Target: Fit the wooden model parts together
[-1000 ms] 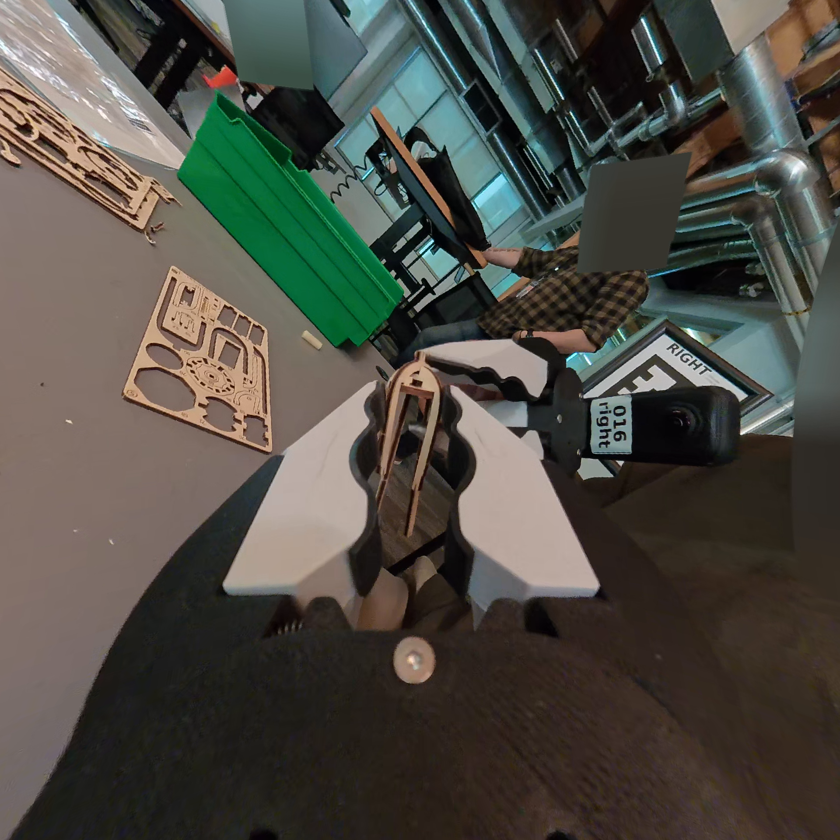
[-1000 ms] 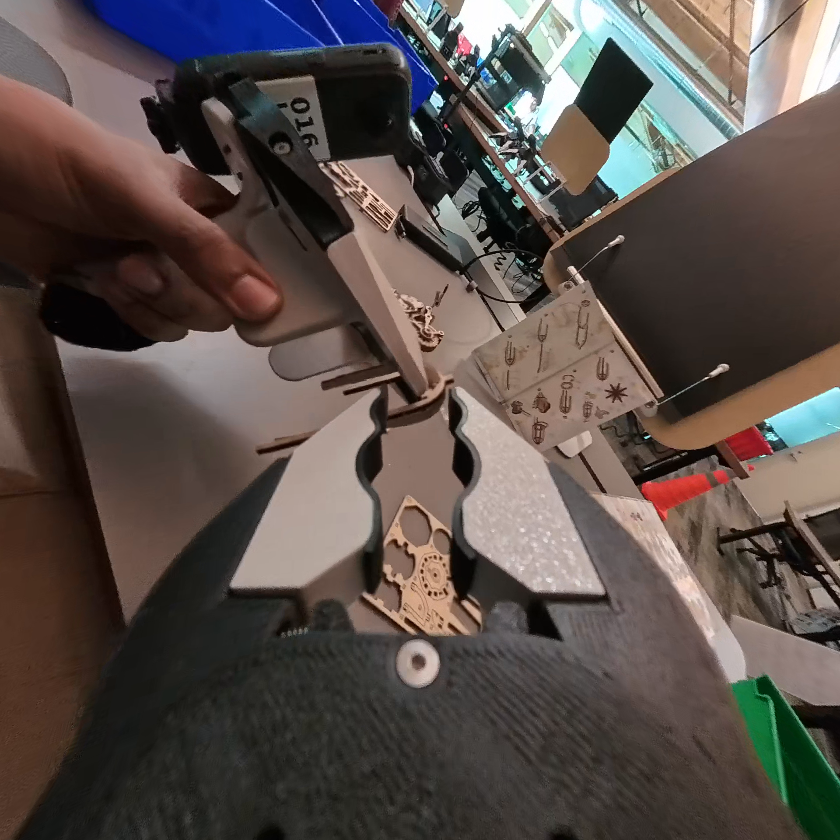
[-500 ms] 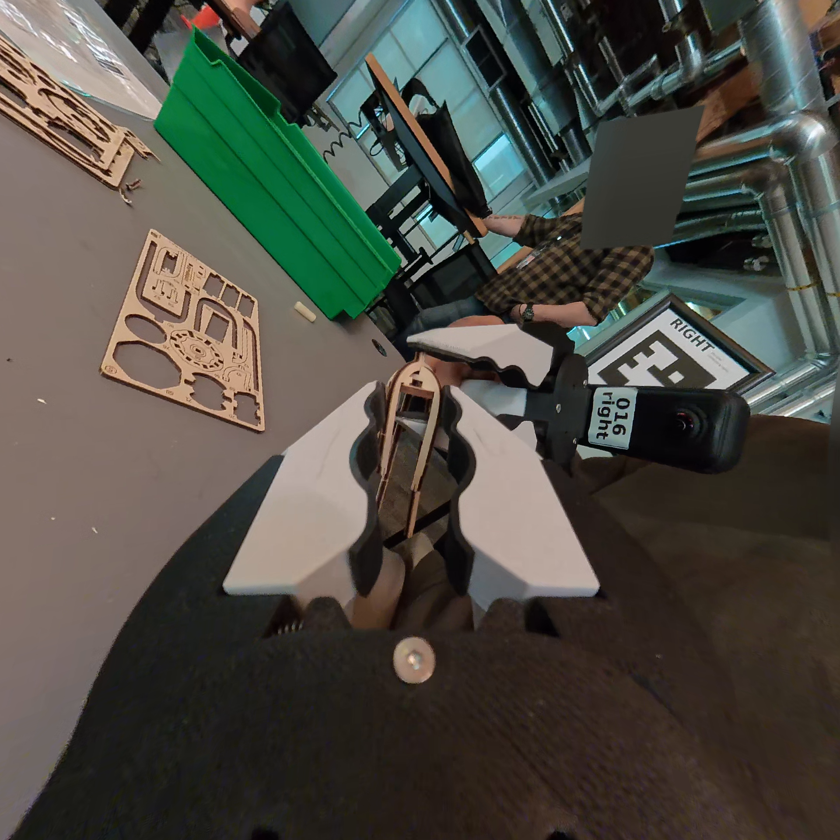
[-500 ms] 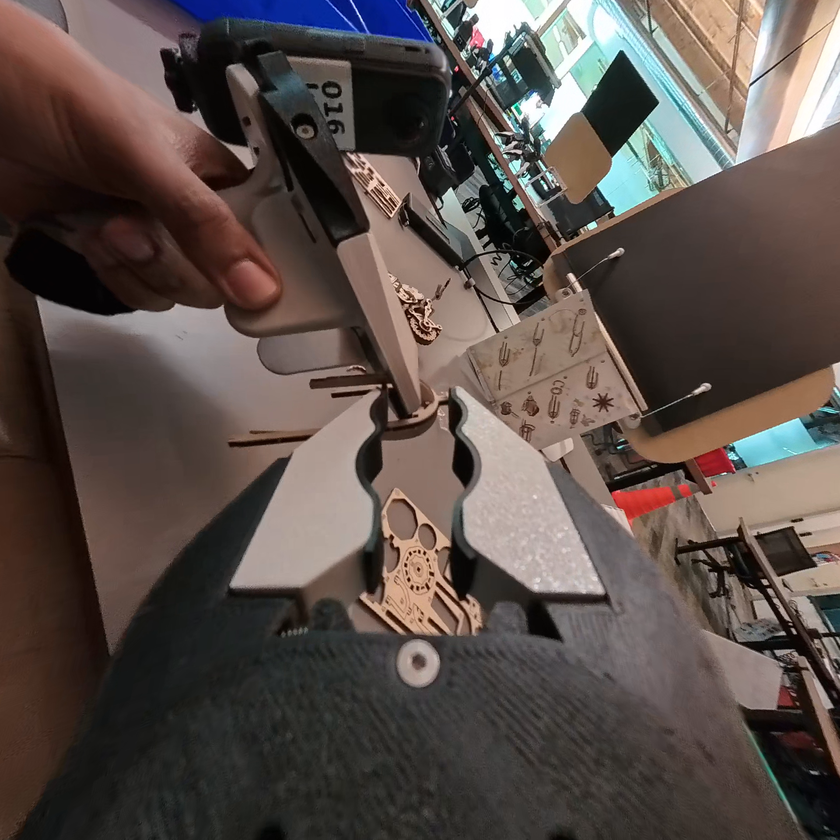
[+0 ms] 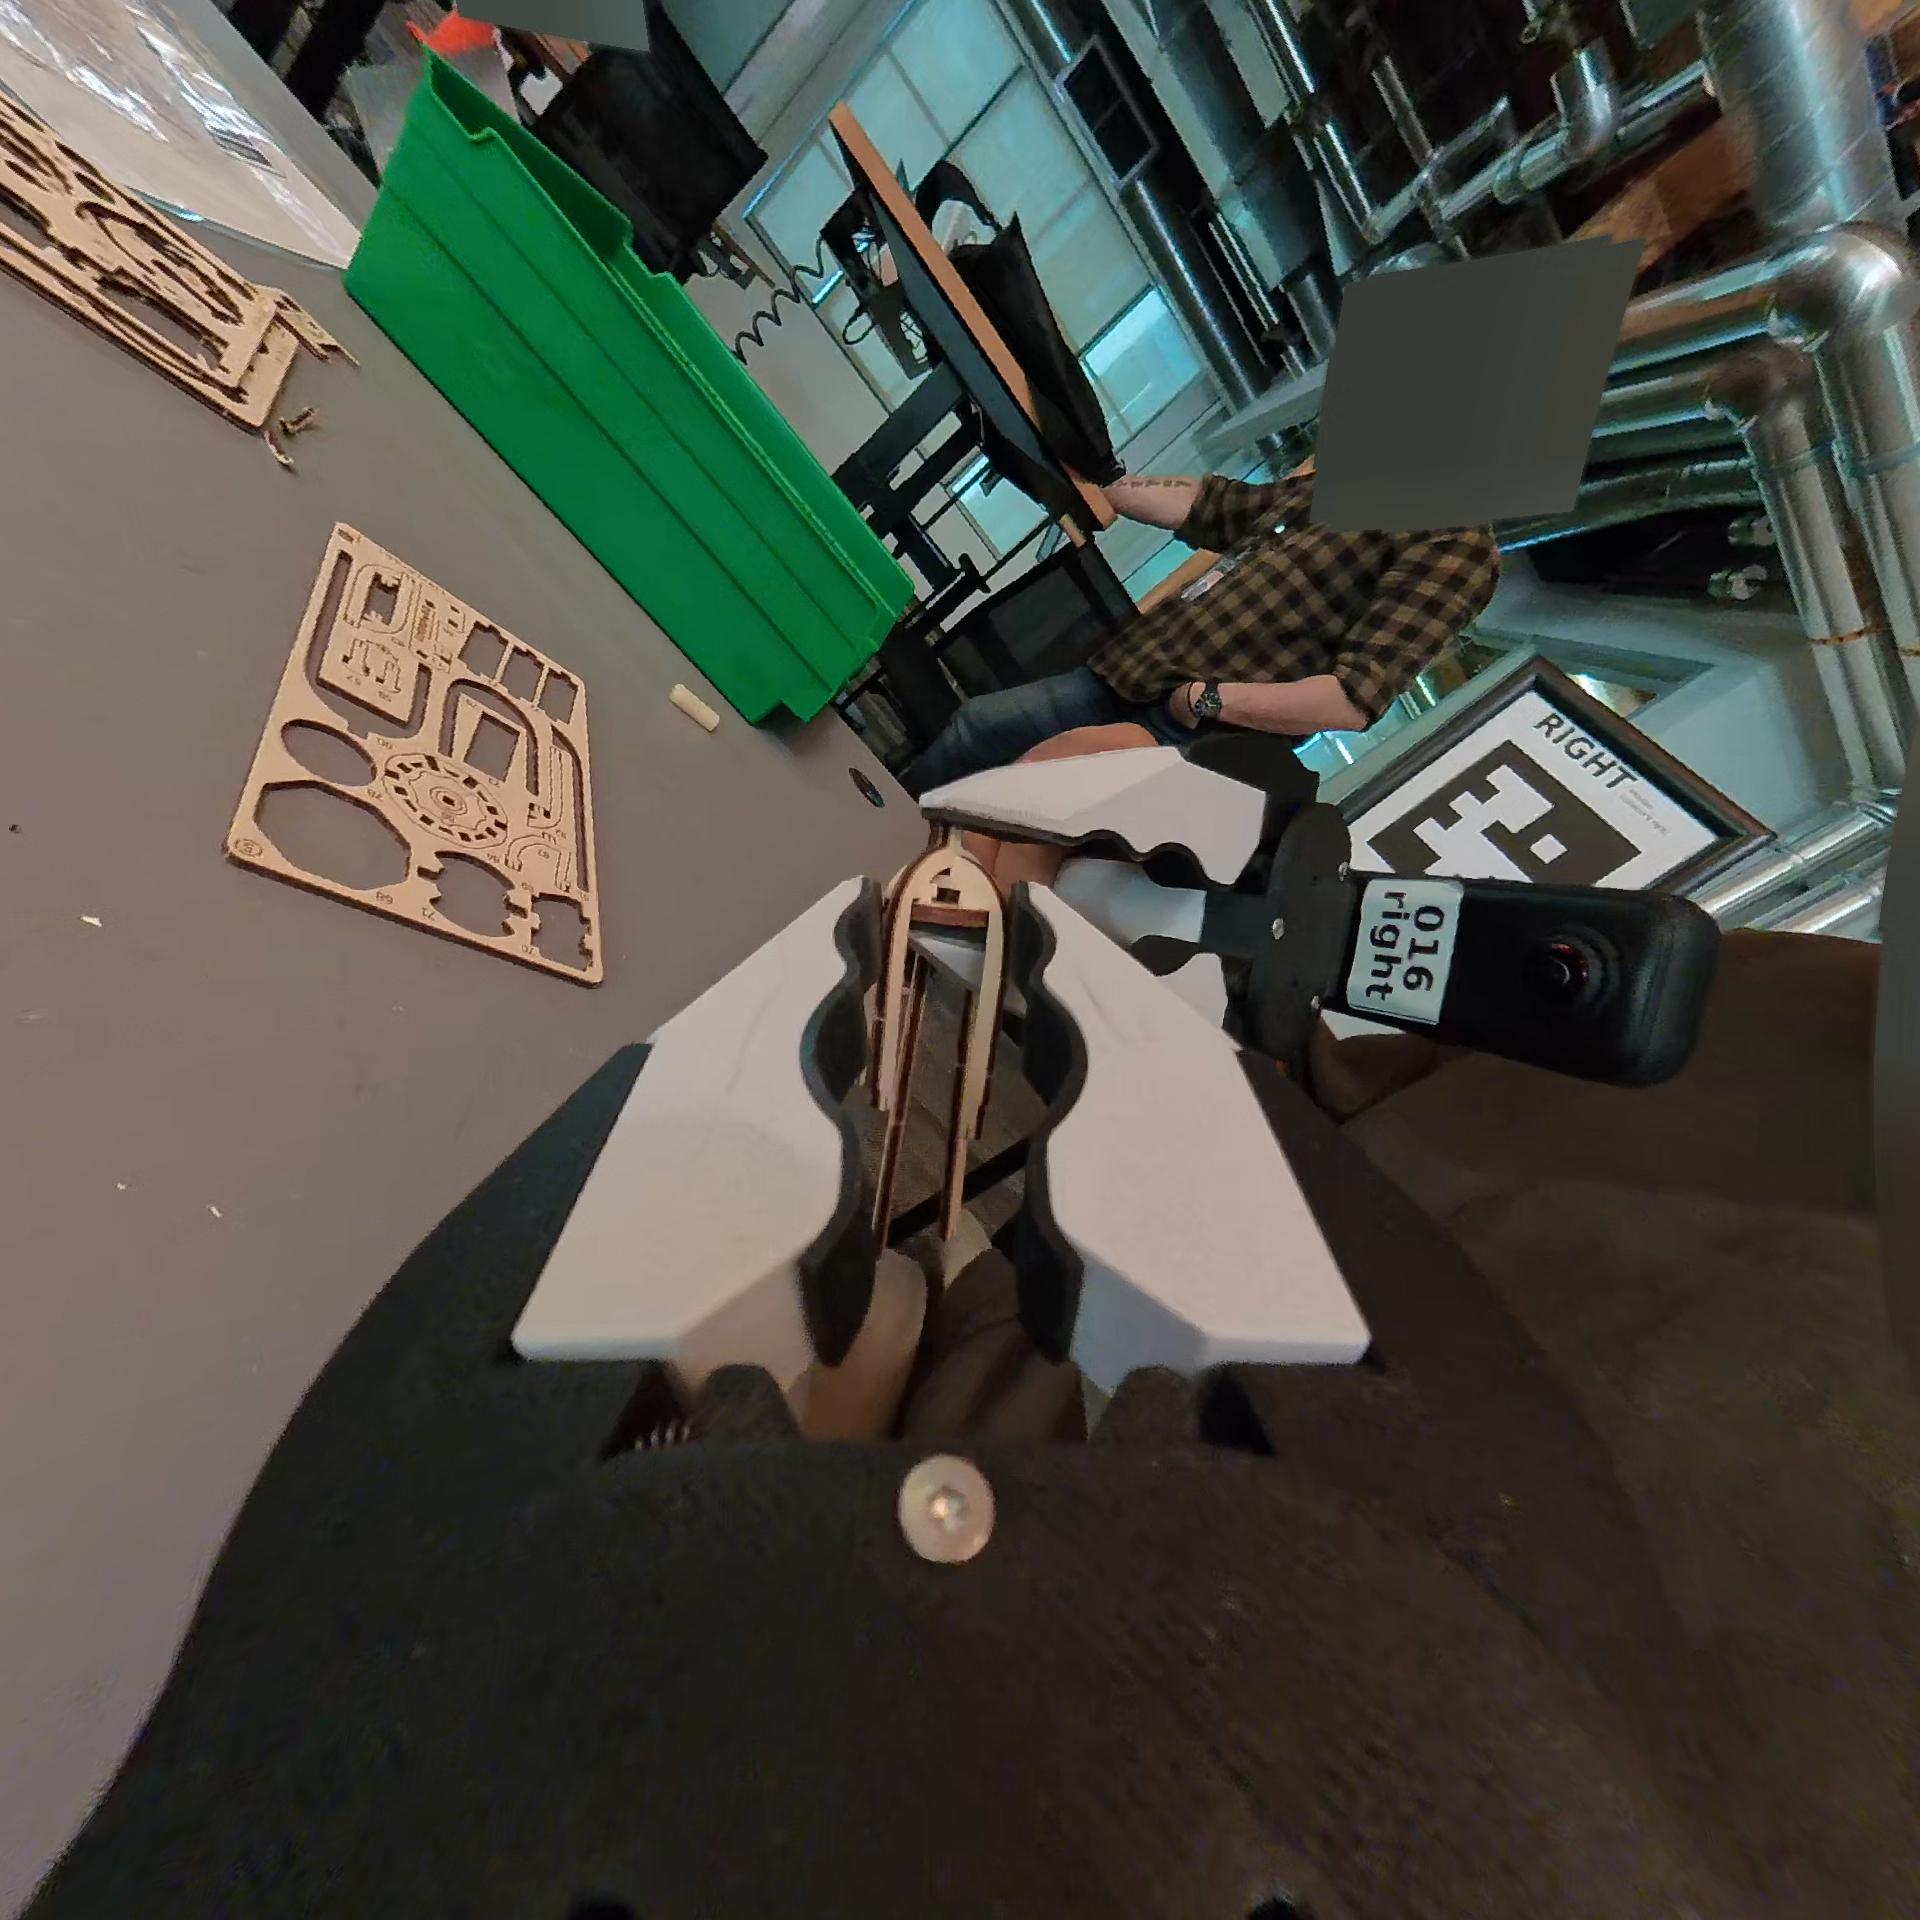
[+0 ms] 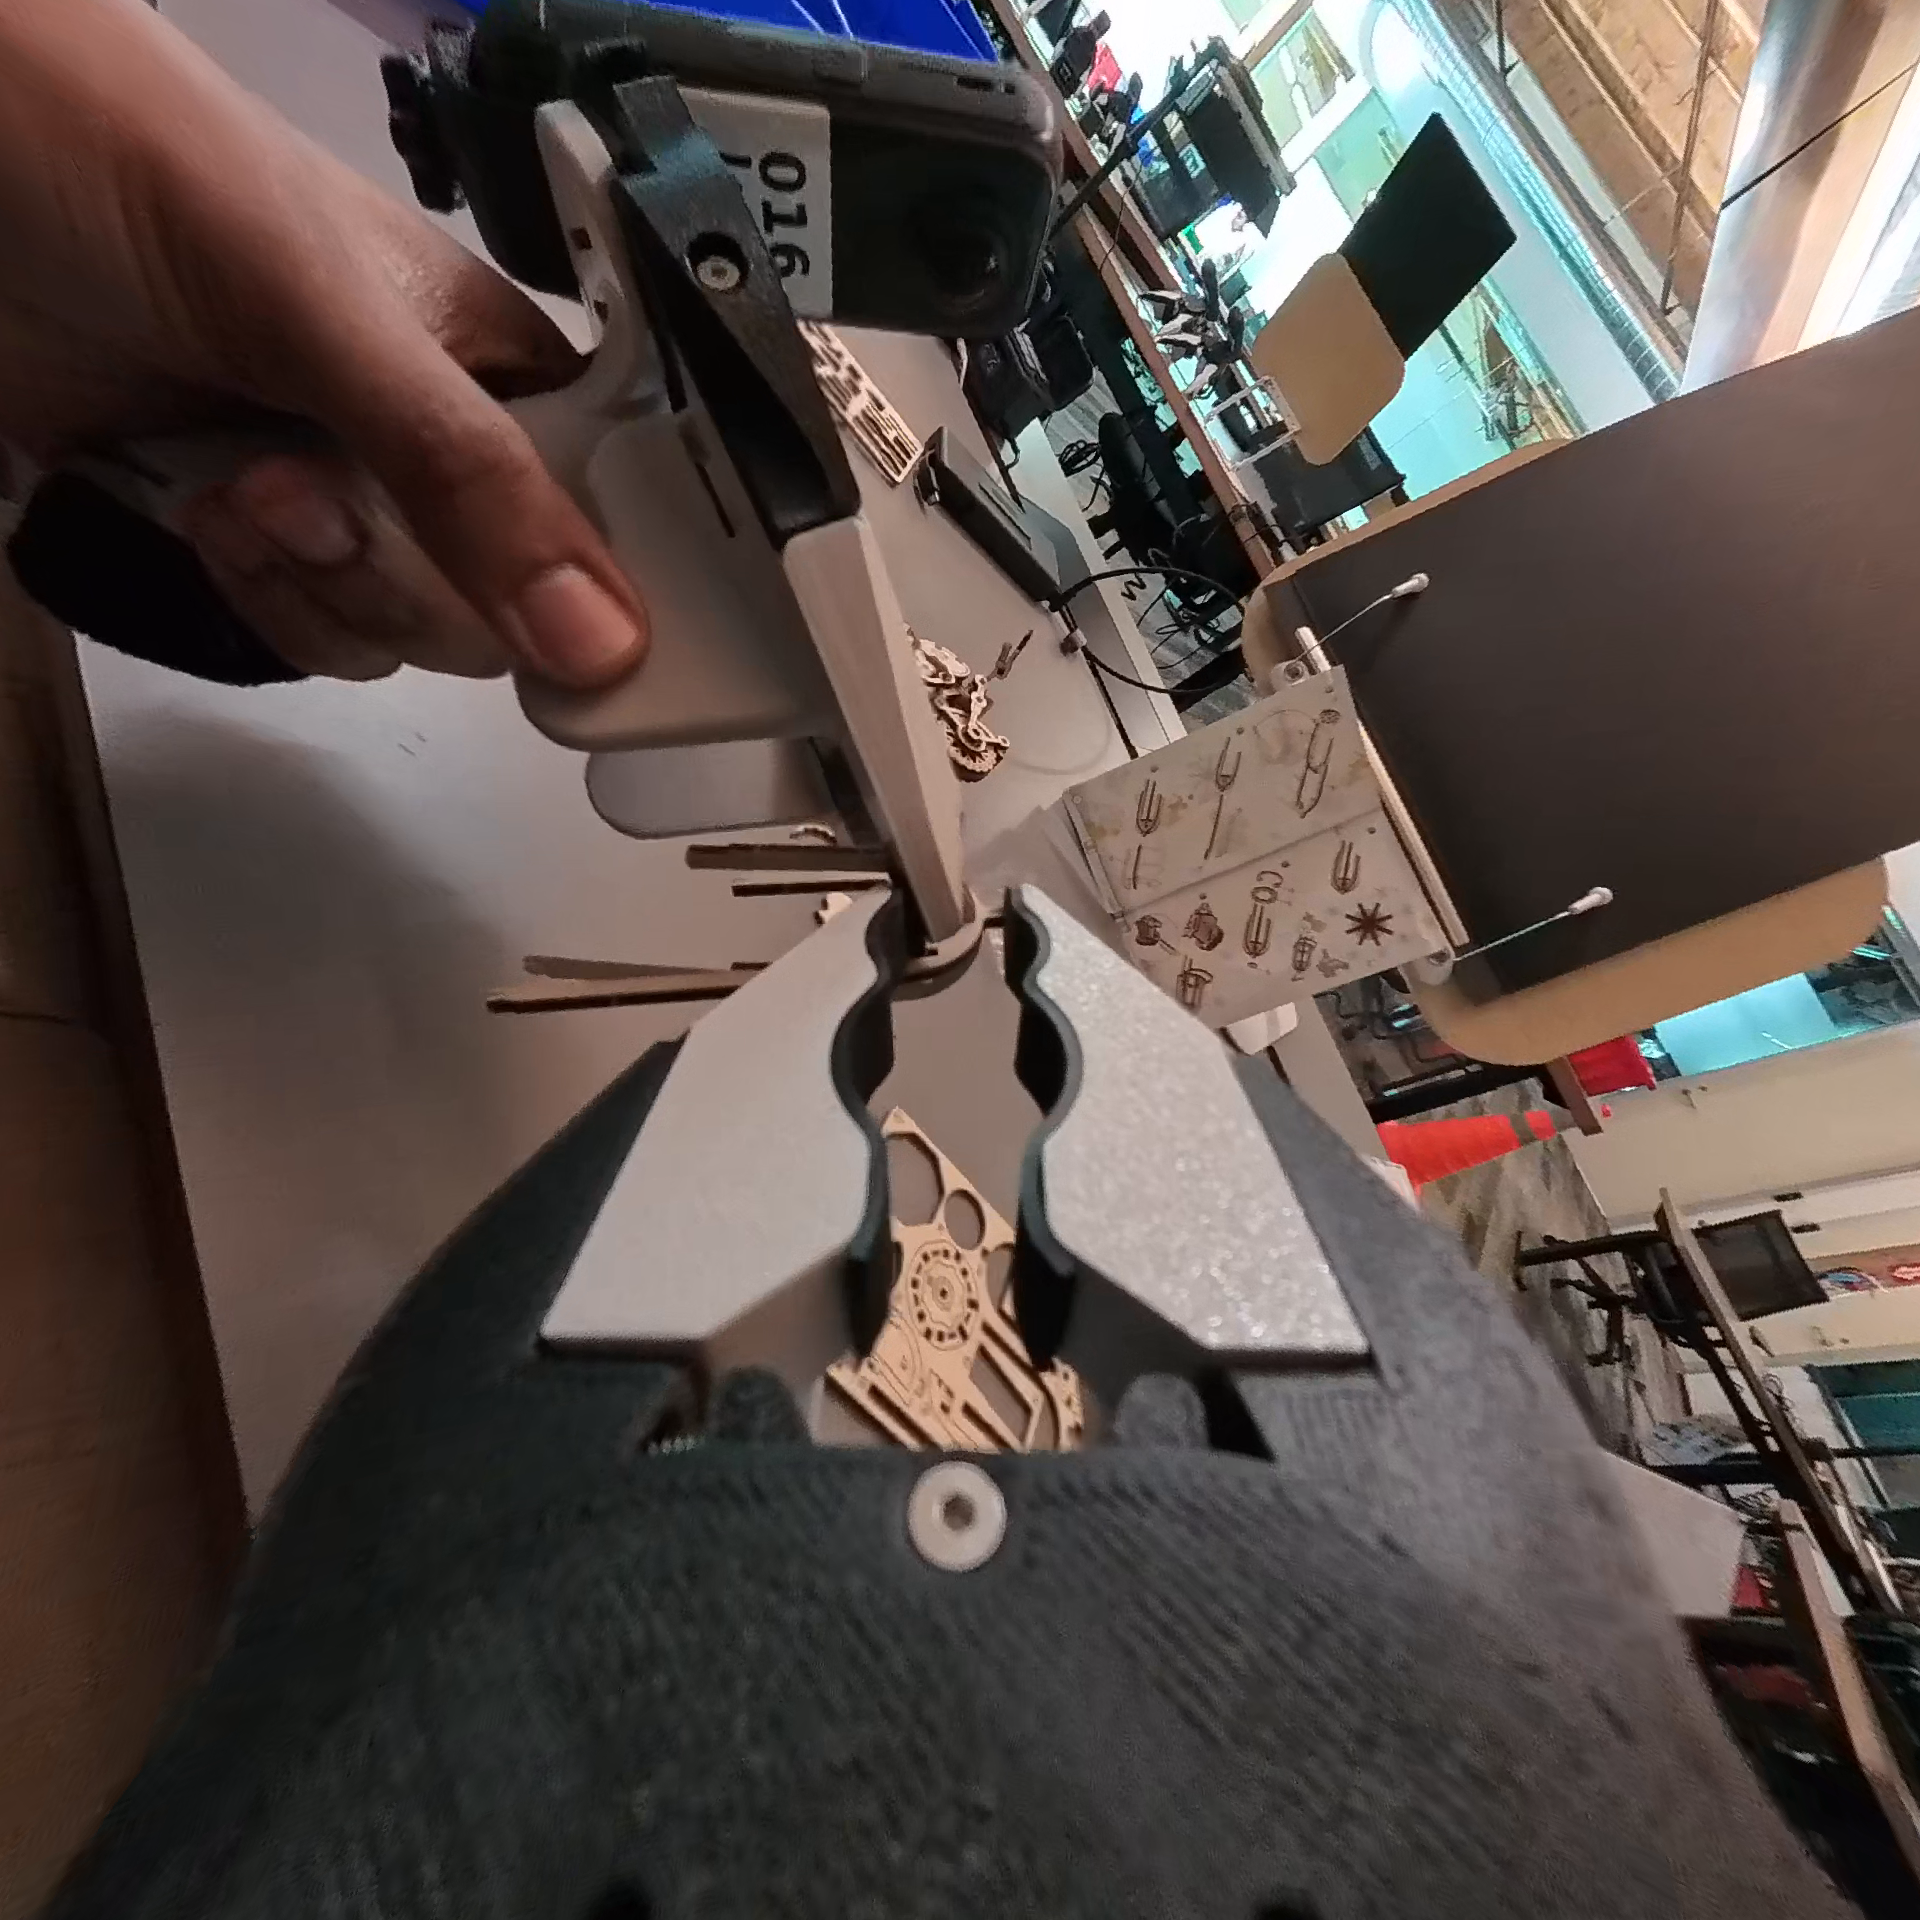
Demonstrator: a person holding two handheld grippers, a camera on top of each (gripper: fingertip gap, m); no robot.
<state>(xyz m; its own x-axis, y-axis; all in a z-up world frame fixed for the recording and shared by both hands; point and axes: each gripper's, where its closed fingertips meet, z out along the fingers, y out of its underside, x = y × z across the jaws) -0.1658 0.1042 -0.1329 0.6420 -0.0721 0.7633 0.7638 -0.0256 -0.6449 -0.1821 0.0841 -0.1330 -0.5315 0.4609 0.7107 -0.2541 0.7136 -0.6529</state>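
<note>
Left gripper (image 5: 940, 914) is clamping the arch-shaped wooden assembly (image 5: 935, 997); right gripper (image 6: 940, 925) is meeting its tip, its own grip indeterminate. Fitting is underway, the parts sheet (image 5: 416, 769) partly used.

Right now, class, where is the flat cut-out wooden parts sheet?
In the left wrist view, the flat cut-out wooden parts sheet lies on the grey table, left of the left tool, near the green bin.

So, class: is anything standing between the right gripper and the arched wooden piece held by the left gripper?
Nothing visible. The right gripper has its tips either side of the arched wooden piece, which the left gripper clamps; whether they touch it is unclear.
</note>
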